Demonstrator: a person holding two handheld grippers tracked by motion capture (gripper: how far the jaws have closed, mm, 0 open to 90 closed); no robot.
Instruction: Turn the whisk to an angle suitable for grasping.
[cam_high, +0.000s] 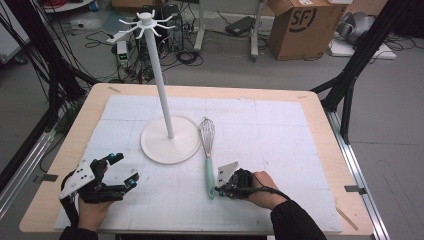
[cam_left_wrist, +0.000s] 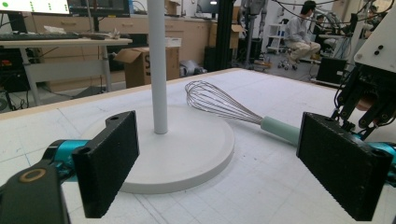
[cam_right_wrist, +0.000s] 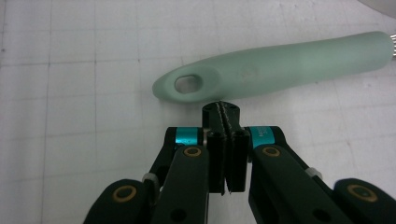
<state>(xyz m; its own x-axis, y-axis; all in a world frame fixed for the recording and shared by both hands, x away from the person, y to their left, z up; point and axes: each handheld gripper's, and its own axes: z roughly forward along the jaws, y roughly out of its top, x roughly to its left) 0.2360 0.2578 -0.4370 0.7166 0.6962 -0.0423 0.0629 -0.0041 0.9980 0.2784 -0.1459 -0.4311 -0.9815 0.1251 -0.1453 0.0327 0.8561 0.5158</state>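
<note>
Whisk (cam_high: 207, 150) lay flat on the counter (cam_high: 320, 150), wire head touching the base rim of the white hook stand (cam_high: 165, 90), mint handle toward the person. Not picked up, nothing hung yet; probably the whole lift-and-hang was left. Right hand-held gripper (cam_right_wrist: 226, 112) had jaws pressed together, empty, tips just beside the handle's hole end. Left hand-held gripper (cam_high: 122, 172) sat wide open, empty, well apart from the whisk. Cardboard box (cam_high: 305, 25) on the floor read "SF".
</note>
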